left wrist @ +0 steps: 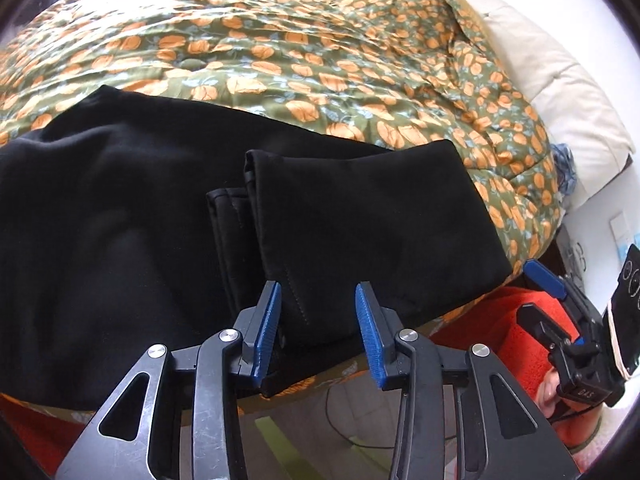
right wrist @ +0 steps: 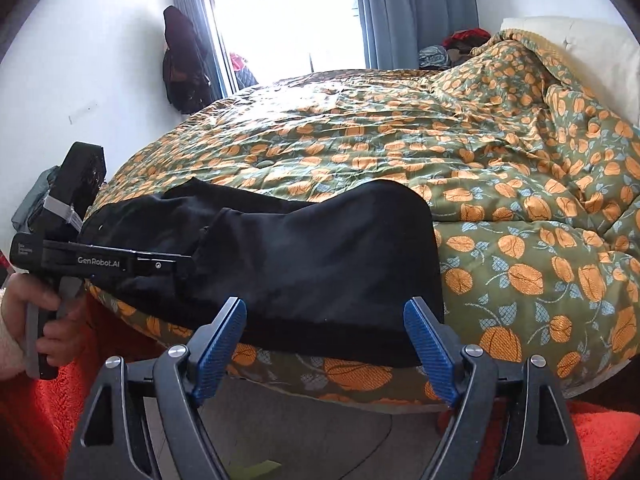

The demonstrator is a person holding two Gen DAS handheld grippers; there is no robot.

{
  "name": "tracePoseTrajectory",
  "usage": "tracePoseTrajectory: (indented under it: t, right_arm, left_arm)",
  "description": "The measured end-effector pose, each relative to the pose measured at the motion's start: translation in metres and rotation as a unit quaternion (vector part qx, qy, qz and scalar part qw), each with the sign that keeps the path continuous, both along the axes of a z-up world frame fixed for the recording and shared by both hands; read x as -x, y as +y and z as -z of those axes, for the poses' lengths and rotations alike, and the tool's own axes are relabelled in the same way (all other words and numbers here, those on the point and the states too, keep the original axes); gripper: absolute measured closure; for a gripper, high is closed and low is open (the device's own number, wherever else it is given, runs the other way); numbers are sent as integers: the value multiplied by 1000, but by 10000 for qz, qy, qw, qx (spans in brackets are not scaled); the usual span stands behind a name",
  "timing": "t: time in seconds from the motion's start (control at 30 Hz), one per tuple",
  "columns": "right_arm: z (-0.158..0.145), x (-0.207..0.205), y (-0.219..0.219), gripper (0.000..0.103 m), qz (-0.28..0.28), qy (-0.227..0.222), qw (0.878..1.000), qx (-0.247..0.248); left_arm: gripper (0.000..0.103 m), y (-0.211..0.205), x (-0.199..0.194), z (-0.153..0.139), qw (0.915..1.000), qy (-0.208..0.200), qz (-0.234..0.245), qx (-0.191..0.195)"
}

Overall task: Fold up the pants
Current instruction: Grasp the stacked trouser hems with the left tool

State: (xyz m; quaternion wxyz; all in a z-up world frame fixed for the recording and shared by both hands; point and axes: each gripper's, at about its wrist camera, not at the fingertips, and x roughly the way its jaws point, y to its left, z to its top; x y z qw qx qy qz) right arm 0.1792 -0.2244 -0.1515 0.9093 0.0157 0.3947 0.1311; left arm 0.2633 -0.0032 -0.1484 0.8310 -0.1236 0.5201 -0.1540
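Blue pads of the left gripper (left wrist: 318,304) stood partly apart, with the near edge of the black pants (left wrist: 200,216) between them but not pinched. Off to its side, the right gripper (right wrist: 324,320) gaped wide and held nothing, the pants' edge just in front. One fold looked done on the flowery blanket (left wrist: 320,60). Next, both should probably grab that edge and fold again.
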Motion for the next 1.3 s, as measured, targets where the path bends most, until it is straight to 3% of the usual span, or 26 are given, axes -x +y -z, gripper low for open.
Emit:
tracePoseTrajectory:
  t: [0.07, 0.23, 0.33, 0.43, 0.5, 0.7, 0.8, 0.83, 0.9, 0.93, 0.97, 1.2, 1.3]
  right_arm:
    - [-1, -1, 0, 22, -48, -13, 10000, -62]
    - [4, -5, 4, 22, -89, 21, 9998, -153]
    - [5, -6, 4, 22, -75, 18, 9998, -171]
    - [3, -4, 2, 22, 0, -34, 9999, -155]
    - [1, -2, 0, 22, 54, -82, 9998, -164]
    - [7, -8, 0, 22, 64, 45, 9998, -176]
    - [8, -9, 5, 22, -1, 59, 9999, -122]
    - [8, -9, 7, 22, -33, 35, 9999, -102]
    - [7, -7, 10, 22, -83, -1, 9999, -62]
    - [8, -7, 11, 22, -97, 6, 9999, -53]
    - [9, -8, 11, 22, -106, 27, 9999, -50]
    - [9, -9, 9, 22, -65, 35, 9999, -93]
    - [7, -8, 7, 22, -24, -14, 9999, -116]
  left_arm:
    - [55, 2, 0, 2, 9999, 11, -101, -85]
    - [58, 1, -2, 10, 9998, 158, -133, -44]
    - [98, -6, -7, 13, 9996, 244, -32, -163]
    - [101, 1, 1, -3, 9997, 136, -145, 115]
    - [101, 10, 11, -15, 9997, 9, -231, 88]
    - [100, 18, 13, 18, 9978, 549, -380, -33]
    - [93, 14, 14, 10, 9982, 440, -366, -181]
    - [86, 15, 15, 4, 9983, 357, -393, -248]
    - [60, 22, 17, -9, 9983, 105, -517, -236]
    - [40, 26, 18, -12, 9980, 11, -591, -243]
    - [36, 28, 15, -13, 9975, -46, -650, -275]
    - [37, 17, -22, 19, 9972, 495, -465, -302]
    - [43, 8, -24, 19, 9979, 418, -286, -399]
